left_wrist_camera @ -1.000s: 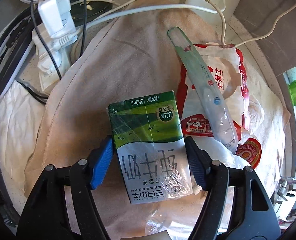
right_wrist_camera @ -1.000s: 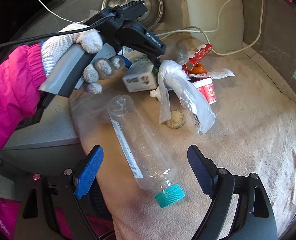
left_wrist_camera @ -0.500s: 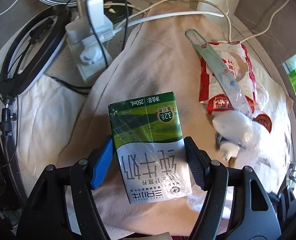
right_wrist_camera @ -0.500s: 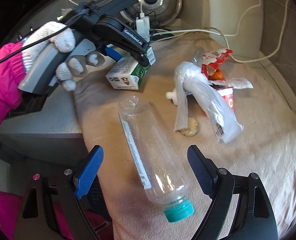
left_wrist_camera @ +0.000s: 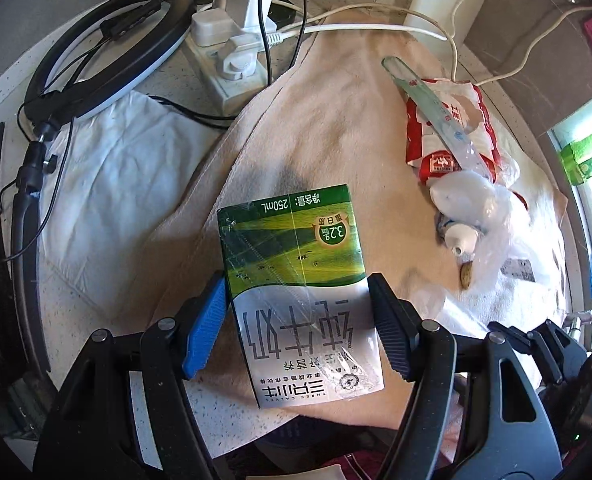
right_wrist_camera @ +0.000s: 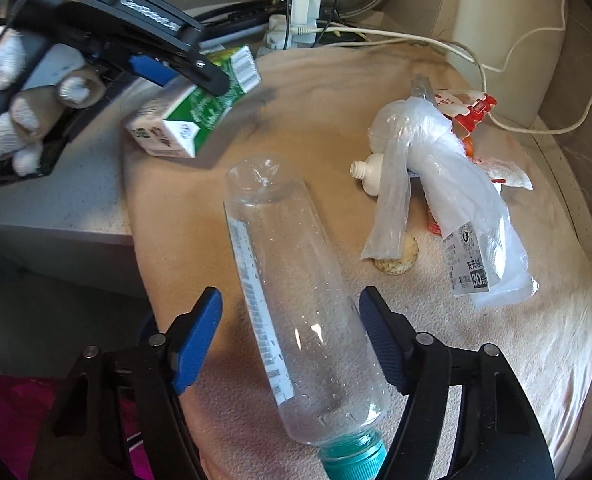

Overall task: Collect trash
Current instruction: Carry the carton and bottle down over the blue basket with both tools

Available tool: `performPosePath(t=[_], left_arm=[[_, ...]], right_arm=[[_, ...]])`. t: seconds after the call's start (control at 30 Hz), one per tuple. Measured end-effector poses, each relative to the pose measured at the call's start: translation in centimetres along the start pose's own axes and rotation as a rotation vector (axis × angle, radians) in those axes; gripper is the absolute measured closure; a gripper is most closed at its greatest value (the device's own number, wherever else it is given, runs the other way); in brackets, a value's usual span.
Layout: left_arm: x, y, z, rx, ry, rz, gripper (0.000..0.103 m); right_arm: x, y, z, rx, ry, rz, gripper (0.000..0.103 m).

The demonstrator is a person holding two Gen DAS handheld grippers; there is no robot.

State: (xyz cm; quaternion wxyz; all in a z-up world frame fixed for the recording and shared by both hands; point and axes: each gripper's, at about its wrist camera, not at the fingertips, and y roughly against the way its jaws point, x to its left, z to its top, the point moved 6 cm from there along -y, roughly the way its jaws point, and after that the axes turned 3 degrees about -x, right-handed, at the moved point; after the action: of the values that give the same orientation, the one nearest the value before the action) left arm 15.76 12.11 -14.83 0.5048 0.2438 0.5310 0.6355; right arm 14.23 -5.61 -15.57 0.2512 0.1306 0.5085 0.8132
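The clear bottle [right_wrist_camera: 296,292] lies on the towel-covered desk [right_wrist_camera: 476,360] between the closing jaws of the right gripper [right_wrist_camera: 289,344], its long axis running along the fingers, teal cap nearest. The milk carton [left_wrist_camera: 296,292] is clamped in the left gripper [left_wrist_camera: 298,320].

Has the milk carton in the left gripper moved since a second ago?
Yes. The milk carton, gripped by the left gripper, moved left, away from the red snack wrapper.

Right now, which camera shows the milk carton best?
The left wrist view: the milk carton fills the middle, its printed face readable between the left gripper pads. The right wrist view shows it small and tilted at upper left, partly hidden by that gripper.
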Motion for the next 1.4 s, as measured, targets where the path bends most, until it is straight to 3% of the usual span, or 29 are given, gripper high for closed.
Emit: performPosePath(t=[0.03, 0.53, 0.8, 1.13, 1.4], left_arm=[[0.1, 0.3, -0.4, -0.004, -0.003, 0.000, 0.032], [0.4, 2.9, -6.8, -0.008, -0.022, -0.082, 0.032], [-0.3, 4.0, -10.3, 0.002, -0.075, -0.110, 0.032], [-1.7, 3.6, -15.5, 0.058, -0.180, -0.144, 0.032], [-1.7, 1.2, -19.6, 0.147, -0.238, -0.148, 0.032]], right_arm=[[-0.2, -0.1, 0.0, 0.003, -0.010, -0.002, 0.044], [-0.7, 2.5, -2.0, -0.069, -0.318, 0.073, 0.046], [1.2, 5.6, -4.0, -0.124, -0.451, 0.113, 0.046], [4.4, 7.9, -6.9, -0.152, -0.568, 0.145, 0.046], [6.8, 7.3, -11.0, -0.096, -0.663, 0.143, 0.046]])
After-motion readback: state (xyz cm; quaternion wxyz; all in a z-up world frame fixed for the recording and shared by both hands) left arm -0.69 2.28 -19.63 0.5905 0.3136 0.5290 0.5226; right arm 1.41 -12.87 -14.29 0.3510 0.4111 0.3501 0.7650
